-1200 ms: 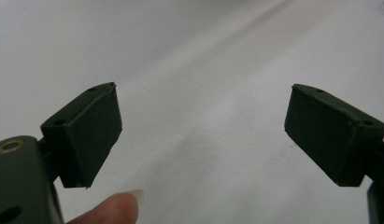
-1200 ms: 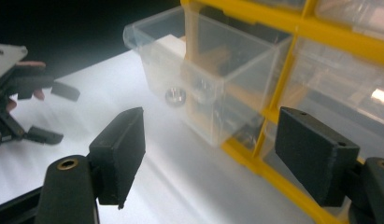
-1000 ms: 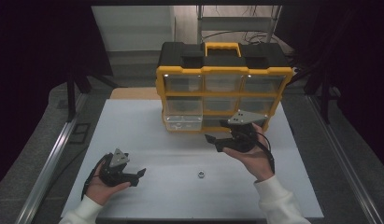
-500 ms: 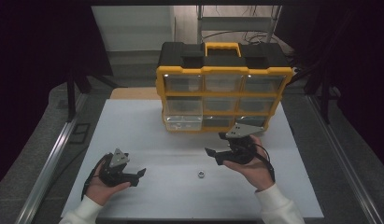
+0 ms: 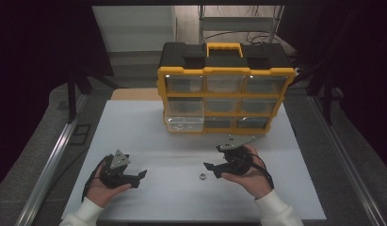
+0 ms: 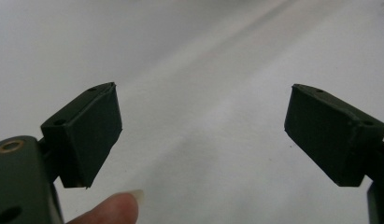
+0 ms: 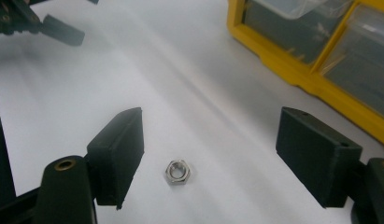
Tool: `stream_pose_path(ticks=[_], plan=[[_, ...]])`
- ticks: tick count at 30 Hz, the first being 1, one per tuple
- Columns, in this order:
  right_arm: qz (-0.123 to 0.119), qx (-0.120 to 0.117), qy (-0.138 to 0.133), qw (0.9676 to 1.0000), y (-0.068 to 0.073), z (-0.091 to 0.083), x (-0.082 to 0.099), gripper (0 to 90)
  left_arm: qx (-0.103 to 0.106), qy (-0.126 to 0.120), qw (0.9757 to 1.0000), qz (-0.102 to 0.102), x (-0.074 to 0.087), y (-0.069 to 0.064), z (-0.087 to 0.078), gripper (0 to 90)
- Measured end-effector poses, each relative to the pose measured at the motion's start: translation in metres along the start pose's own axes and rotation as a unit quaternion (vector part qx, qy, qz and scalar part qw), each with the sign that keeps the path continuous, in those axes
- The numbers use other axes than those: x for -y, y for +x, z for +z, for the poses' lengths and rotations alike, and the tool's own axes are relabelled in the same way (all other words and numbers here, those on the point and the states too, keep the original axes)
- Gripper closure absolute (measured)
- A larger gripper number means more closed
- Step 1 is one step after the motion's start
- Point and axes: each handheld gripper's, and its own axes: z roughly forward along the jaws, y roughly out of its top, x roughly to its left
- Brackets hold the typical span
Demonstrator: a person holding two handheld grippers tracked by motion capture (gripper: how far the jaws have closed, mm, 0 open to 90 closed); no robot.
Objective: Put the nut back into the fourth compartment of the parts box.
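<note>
On the white desk (image 5: pixel 149 127), I hold my right hand-held gripper (image 5: pixel 211 168) low over the near middle, its jaws spread wide and nothing pressed between them. A small steel hex nut (image 5: pixel 199 175) lies flat on the desk just to the left of its tips; in the right gripper view the nut (image 7: pixel 178 171) sits on the bare surface between the two black pads, nearer the left one and touching neither. My right hand (image 5: pixel 250 172) cups the tool from below and from the right, a white sleeve showing at the wrist.

My left hand-held gripper (image 5: pixel 140 176) rests at the near left of the desk, well apart from the nut, its tips pointing right toward the middle. Its jaws stand apart as well; the left gripper view shows plain white desk between the pads and one fingertip (image 6: pixel 112 210) at the lower edge. A grey three-cornered plate sits on top of each tool.

At the far side of the desk stands a yellow and black organizer case (image 5: pixel 225 101), upright, with a yellow handle on top and three rows of clear drawers facing me. In the right gripper view its yellow frame (image 7: pixel 292 70) runs along the upper right, well beyond the nut.
</note>
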Motion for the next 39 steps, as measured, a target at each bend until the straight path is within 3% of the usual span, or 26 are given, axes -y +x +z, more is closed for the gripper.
stream_pose_path(ticks=[8,12,21,33,39], plan=[[-0.008,-0.008,0.036,0.9993,0.006,0.016,0.005,24.2,0.0,0.001,1.0,0.002,0.0,-0.001,0.0,11.9],[-0.006,-0.015,0.073,0.9972,0.009,0.028,0.01,24.2,0.001,0.004,1.0,0.004,0.0,0.0,0.001,11.9],[-0.023,-0.017,0.124,0.9919,0.011,0.049,0.018,24.0,0.002,0.004,1.0,0.005,0.0,-0.001,0.002,11.9],[-0.036,-0.016,0.152,0.9876,0.015,0.065,0.02,26.2,0.002,0.006,1.0,0.007,0.0,-0.001,0.003,11.9],[-0.037,-0.018,0.178,0.9831,0.016,0.074,0.023,28.1,0.002,0.006,0.9999,0.008,0.0,-0.001,0.003,11.9]])
